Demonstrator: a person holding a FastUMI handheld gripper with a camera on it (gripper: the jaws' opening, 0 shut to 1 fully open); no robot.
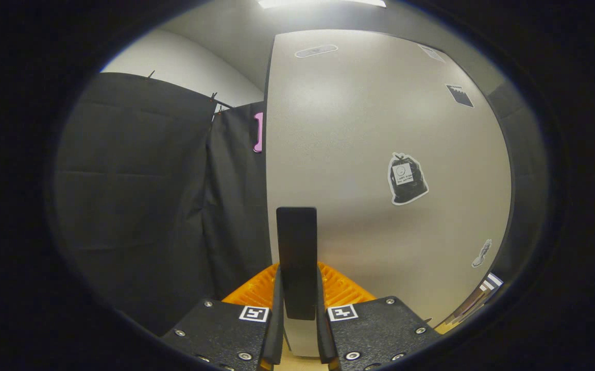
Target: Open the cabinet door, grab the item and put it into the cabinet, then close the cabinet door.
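Note:
A pale grey cabinet door stands close in front of me, with several stickers on it, one shaped like a black bag. A black upright bar handle sits near the door's left edge. My gripper is shut on this handle, with a finger pressing on each side of its lower part. From here I cannot tell whether the door is ajar or closed. The item for the cabinet is hidden from me.
Black cloth hangs as the booth wall left of the door's edge. A dark band runs along the door's right side. Low on the right are a light wooden surface and a striped object.

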